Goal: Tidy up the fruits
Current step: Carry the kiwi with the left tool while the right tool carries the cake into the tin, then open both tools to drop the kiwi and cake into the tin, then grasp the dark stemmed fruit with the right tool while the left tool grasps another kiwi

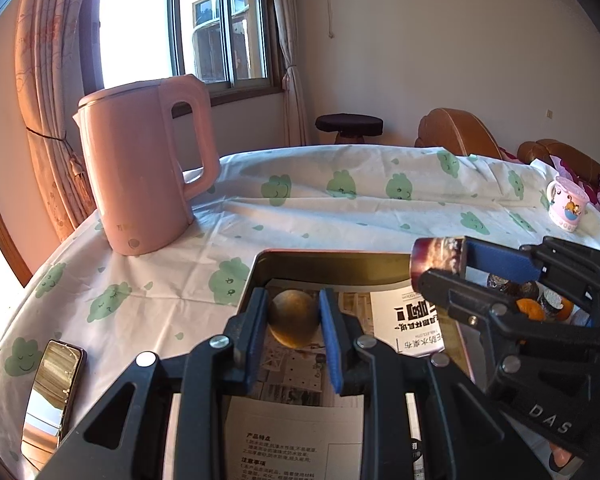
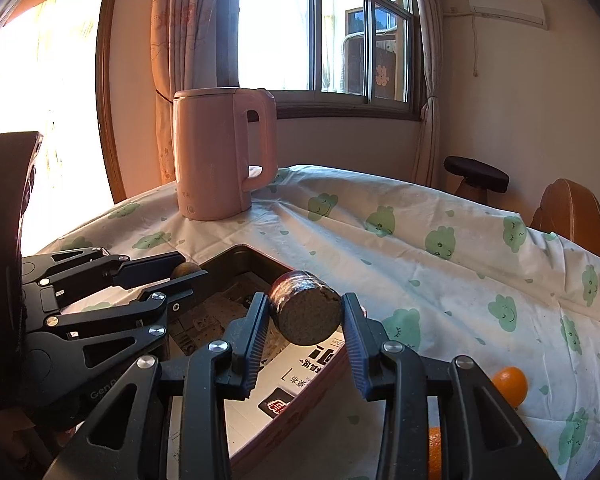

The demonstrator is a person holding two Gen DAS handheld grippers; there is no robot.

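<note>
Hand-held gripper (image 1: 293, 322) around round fruit (image 1: 294, 317)

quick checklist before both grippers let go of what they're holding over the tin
1. Left gripper shut on the round brown fruit: ok, pads press both sides.
2. Right gripper shut on the dark cylinder: ok, held by its sides.
3. Brown fruit over the tin: ok, paper-lined bottom shows below it.
4. Cylinder over the tin: cannot tell, it sits near the tin's right rim.
5. Grippers apart from each other: ok, a gap shows in both views.
6. Loose oranges on the tablecloth: not ok, not yet in the tin.
</note>
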